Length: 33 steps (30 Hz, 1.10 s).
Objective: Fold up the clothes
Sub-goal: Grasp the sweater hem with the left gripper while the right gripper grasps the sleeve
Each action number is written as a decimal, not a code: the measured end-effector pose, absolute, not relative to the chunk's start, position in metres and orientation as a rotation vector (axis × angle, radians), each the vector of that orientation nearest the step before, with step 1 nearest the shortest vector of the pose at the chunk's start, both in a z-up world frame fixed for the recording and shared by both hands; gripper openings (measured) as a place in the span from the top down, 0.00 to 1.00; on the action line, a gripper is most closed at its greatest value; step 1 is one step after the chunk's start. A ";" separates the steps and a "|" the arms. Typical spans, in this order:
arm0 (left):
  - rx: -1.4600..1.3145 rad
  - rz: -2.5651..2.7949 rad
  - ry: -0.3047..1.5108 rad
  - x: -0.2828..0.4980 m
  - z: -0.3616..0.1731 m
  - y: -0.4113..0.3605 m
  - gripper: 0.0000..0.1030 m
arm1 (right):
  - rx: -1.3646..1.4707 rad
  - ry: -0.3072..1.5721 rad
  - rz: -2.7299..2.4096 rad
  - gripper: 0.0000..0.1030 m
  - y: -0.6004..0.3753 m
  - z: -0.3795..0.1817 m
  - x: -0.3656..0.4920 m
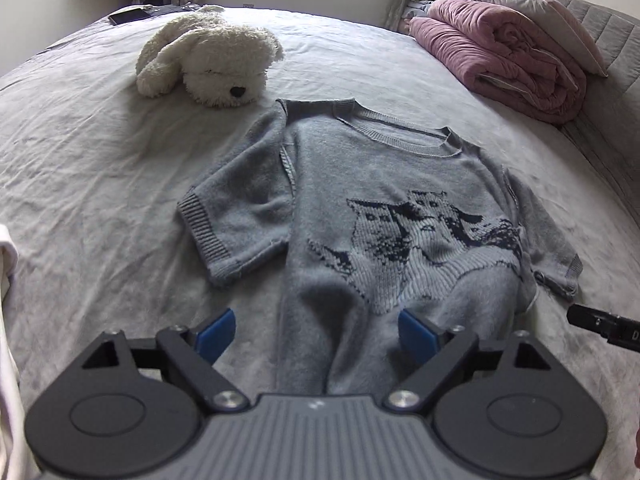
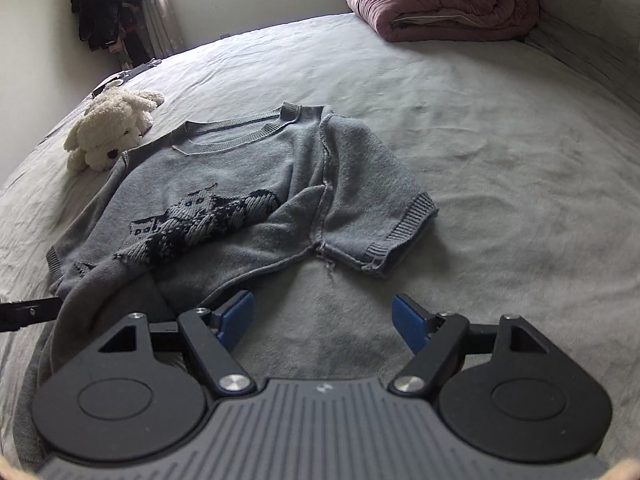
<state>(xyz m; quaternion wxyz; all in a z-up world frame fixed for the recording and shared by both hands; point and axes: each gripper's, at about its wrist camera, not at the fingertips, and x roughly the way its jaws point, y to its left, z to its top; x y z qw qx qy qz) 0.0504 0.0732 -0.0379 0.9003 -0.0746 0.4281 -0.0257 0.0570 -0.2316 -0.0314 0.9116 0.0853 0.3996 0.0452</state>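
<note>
Nearest me, my left gripper (image 1: 312,330) has its blue pads spread wide, with a bunched ridge of the sweater's (image 1: 384,208) lower body running loose between them at six o'clock; neither pad presses on the knit, so nothing is held. My right gripper (image 2: 323,322) is likewise spread, and between its pads I see only bare bedsheet (image 2: 500,160), with the sweater's side seam and hem just beyond at eleven o'clock. In each wrist view a black edge of the other gripper pokes in from the side, so the two tools sit near each other at the garment's bottom end. Further out, the grey knit sweater lies face up on the bed, owl pattern showing, both short sleeves spread outward, collar pointing to twelve o'clock; the lower body is rumpled and drawn toward me rather than flat. Past the collar, at about eleven o'clock, rests a white plush dog (image 1: 208,56), and at one o'clock a rolled pink quilt (image 1: 496,52). I judge that folding has barely begun: I am at the laying-out stage. Next I would need each gripper to pinch a bottom corner and pull the hem square before any sleeve goes inward.
</note>
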 end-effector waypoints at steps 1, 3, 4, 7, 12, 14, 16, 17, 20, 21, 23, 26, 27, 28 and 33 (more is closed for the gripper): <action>-0.148 -0.036 0.903 0.049 -0.042 0.074 0.13 | 0.192 0.824 0.094 0.23 -0.233 -0.034 0.054; -0.148 -0.029 0.934 0.048 -0.046 0.075 0.13 | 0.254 0.882 0.092 0.23 -0.234 -0.042 0.055; -0.157 -0.043 0.935 0.047 -0.045 0.076 0.13 | 0.293 0.915 0.100 0.23 -0.235 -0.045 0.057; -0.164 -0.072 0.922 0.041 -0.040 0.078 0.13 | 0.324 0.929 0.153 0.25 -0.230 -0.046 0.061; -0.129 -0.058 0.889 0.037 -0.037 0.081 0.13 | 0.300 0.926 0.242 0.36 -0.214 -0.048 0.062; -0.134 -0.045 0.890 0.038 -0.039 0.084 0.13 | 0.283 0.891 0.267 0.44 -0.208 -0.050 0.060; -0.149 -0.027 0.902 0.041 -0.043 0.088 0.15 | 0.273 0.874 0.279 0.49 -0.204 -0.052 0.062; -0.160 -0.020 0.907 0.042 -0.045 0.090 0.15 | 0.278 0.863 0.280 0.49 -0.205 -0.053 0.063; -0.220 -0.003 0.904 0.043 -0.048 0.098 0.18 | 0.326 0.835 0.291 0.50 -0.208 -0.055 0.068; -0.245 0.002 0.896 0.043 -0.049 0.100 0.22 | 0.348 0.826 0.291 0.50 -0.208 -0.056 0.070; -0.294 0.003 0.878 0.044 -0.051 0.104 0.29 | 0.397 0.808 0.291 0.50 -0.210 -0.058 0.073; -0.341 0.007 0.881 0.050 -0.057 0.107 0.35 | 0.498 0.773 0.287 0.53 -0.211 -0.063 0.076; -0.355 0.015 0.882 0.052 -0.059 0.108 0.39 | 0.532 0.758 0.287 0.67 -0.212 -0.064 0.076; -0.366 0.025 0.879 0.053 -0.060 0.108 0.42 | 0.560 0.753 0.293 0.74 -0.212 -0.066 0.076; -0.386 0.017 0.855 0.055 -0.061 0.110 0.59 | 0.592 0.727 0.299 0.96 -0.215 -0.060 0.074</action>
